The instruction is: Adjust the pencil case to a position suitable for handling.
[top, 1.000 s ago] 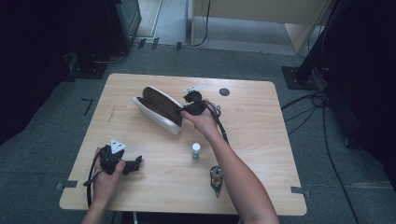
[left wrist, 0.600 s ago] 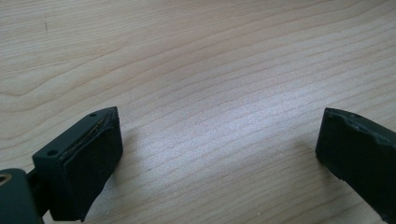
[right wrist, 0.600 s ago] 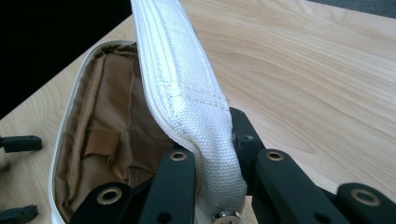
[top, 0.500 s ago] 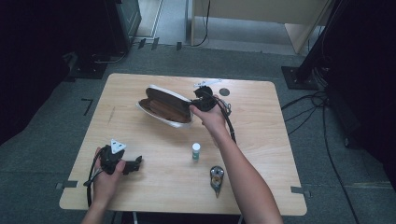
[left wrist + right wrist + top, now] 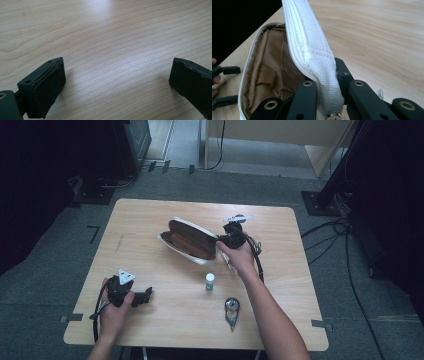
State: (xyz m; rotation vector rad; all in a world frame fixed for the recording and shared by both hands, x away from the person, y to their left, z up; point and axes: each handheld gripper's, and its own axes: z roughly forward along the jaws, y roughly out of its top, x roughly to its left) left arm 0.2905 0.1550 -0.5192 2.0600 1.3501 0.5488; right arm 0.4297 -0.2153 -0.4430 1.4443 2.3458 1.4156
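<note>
An open white fabric pouch (image 5: 192,241) with a brown lining lies across the middle of the table. My right gripper (image 5: 221,240) is at the pouch's right end, shut on its white rim. In the right gripper view the two jaws (image 5: 325,82) pinch the woven rim (image 5: 312,50), and the brown inside (image 5: 269,75) gapes to the left. My left gripper (image 5: 146,296) rests on the table near the front left corner. Its jaws (image 5: 117,77) stand wide open over bare wood with nothing between them.
A small white bottle with a green cap (image 5: 210,281) stands upright in front of the pouch. A small metal object (image 5: 231,309) lies nearer the front edge. The wooden table (image 5: 150,220) has dark floor and cables around it.
My right gripper has moved to the right across the table, dragging the pouch with it by the rim. The left hand has stayed where it was.
</note>
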